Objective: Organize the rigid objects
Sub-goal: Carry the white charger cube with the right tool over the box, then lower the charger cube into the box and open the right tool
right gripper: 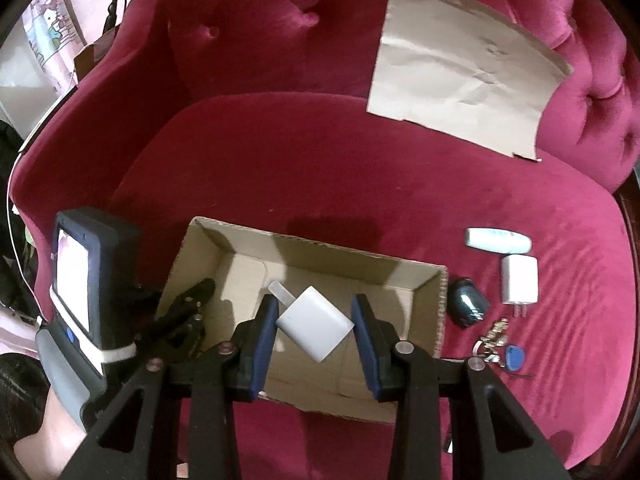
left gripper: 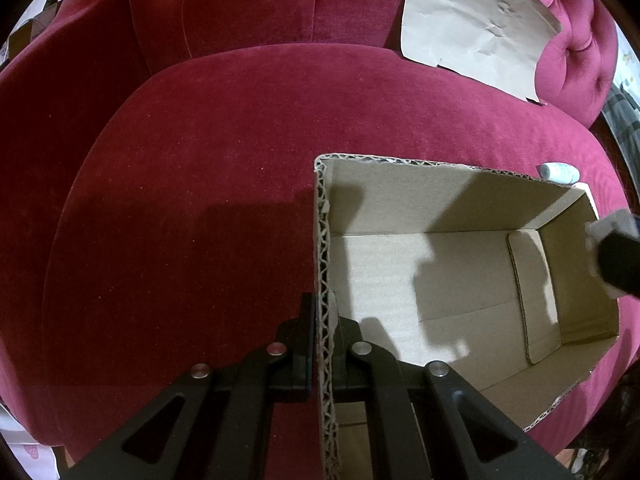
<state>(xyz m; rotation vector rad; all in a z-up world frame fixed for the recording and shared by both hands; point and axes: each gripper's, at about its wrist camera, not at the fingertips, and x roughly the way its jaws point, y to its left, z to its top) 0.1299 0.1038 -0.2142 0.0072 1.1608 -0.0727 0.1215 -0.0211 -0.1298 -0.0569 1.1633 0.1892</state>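
Now left gripper [left gripper: 323, 344] pinches box [left gripper: 460, 280] wall; right gripper [right gripper: 316, 320] clamps white charger [right gripper: 316, 324] above box interior.

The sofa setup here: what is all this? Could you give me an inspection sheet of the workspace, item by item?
Surface: red velvet sofa seat, tufted back behind.
Job's things: open cardboard box on the seat; white charger between the right gripper's pads, above the box.
Still outside, right of the box: pale tube, second white charger, dark mouse-like object, keys with a blue fob.
Clutter: creased brown paper against the sofa back.
Grippers: left gripper shut on the box's side wall; right gripper shut on the white charger.
Cables: nothing seen on the seat.
Surroundings: cartoon-print fabric at far left.
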